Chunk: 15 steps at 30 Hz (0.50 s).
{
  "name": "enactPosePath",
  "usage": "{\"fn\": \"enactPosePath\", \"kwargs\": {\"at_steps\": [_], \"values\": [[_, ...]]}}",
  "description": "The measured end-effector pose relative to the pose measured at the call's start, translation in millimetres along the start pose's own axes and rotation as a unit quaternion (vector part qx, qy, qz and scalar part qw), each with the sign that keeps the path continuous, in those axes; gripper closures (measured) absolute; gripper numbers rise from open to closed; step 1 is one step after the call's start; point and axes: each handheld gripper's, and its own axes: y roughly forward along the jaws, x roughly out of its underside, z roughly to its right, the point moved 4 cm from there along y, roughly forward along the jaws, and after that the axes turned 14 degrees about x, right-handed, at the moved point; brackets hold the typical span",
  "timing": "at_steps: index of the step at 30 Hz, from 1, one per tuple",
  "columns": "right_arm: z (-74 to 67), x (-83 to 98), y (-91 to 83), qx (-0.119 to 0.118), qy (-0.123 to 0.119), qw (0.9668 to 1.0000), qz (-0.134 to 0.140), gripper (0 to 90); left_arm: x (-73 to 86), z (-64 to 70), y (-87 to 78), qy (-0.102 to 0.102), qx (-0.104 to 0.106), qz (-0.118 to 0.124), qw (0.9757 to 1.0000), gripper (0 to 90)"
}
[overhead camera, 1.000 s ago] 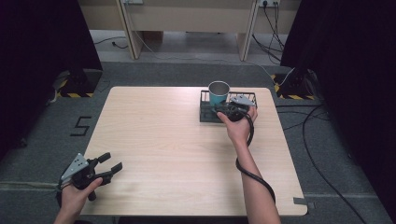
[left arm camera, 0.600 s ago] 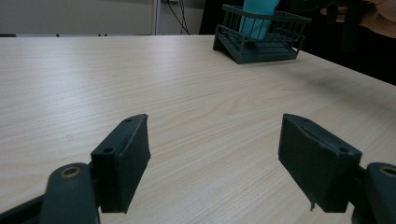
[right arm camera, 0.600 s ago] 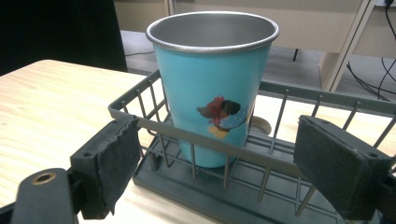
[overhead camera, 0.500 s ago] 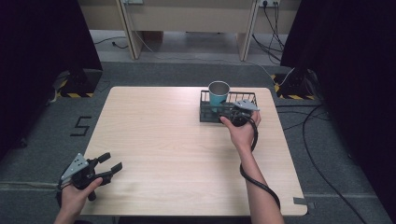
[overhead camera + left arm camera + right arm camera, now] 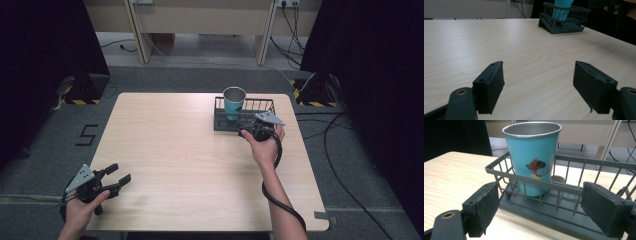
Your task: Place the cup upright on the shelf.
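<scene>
Cup (image 5: 532, 157), teal with a bare metal rim and a cartoon print, stands upright in the dark wire basket (image 5: 564, 187) on the pale wood-grain table (image 5: 190, 150), with right gripper (image 5: 549, 210) and left gripper (image 5: 539, 85) both spread wide, padded jaws empty.

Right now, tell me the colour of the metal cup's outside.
Turquoise with a small cartoon print; right gripper view.
</scene>
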Motion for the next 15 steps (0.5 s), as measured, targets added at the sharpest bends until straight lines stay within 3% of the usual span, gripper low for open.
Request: {"fn": "enactPosePath", "kwargs": {"at_steps": [15], "values": [[9.7,12.8,-19.2,0.006,0.000,1.0000,-0.005,16.1,0.0,0.1,-0.2,0.000,-0.001,0.000,1.0000,24.0]]}}
